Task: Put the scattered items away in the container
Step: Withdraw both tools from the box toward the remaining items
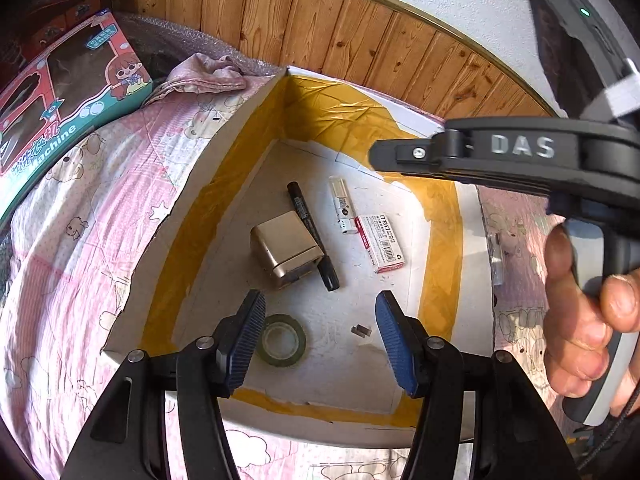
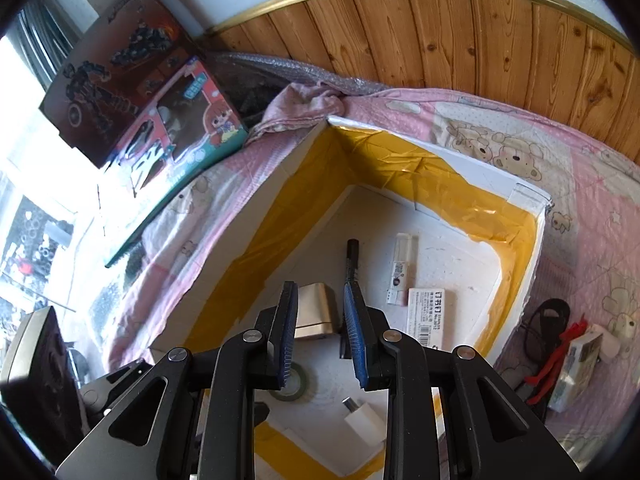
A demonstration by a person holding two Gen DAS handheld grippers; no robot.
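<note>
While the white foam box [image 1: 224,148] w/ yellow-taped walls sits on the pink bed quilt [image 1: 80,240], it holds a gold block [image 1: 286,248], black marker [image 1: 312,232] touching it at 3 o'clock, staples pack [image 1: 380,242], tape roll [image 1: 282,340]. Left gripper [image 1: 320,336]: jaws spread, empty. Right gripper [image 2: 320,336]: jaws apart, narrower, empty, above box.

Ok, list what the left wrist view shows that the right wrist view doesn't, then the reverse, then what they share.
Left wrist only: the right gripper from the side, held by a hand. Right wrist only: a small white plug adapter in the box, and a red clip on the pink bedsheet. Both: the white foam box holding a black marker pen, gold metal block, staples packet and tape roll.
</note>
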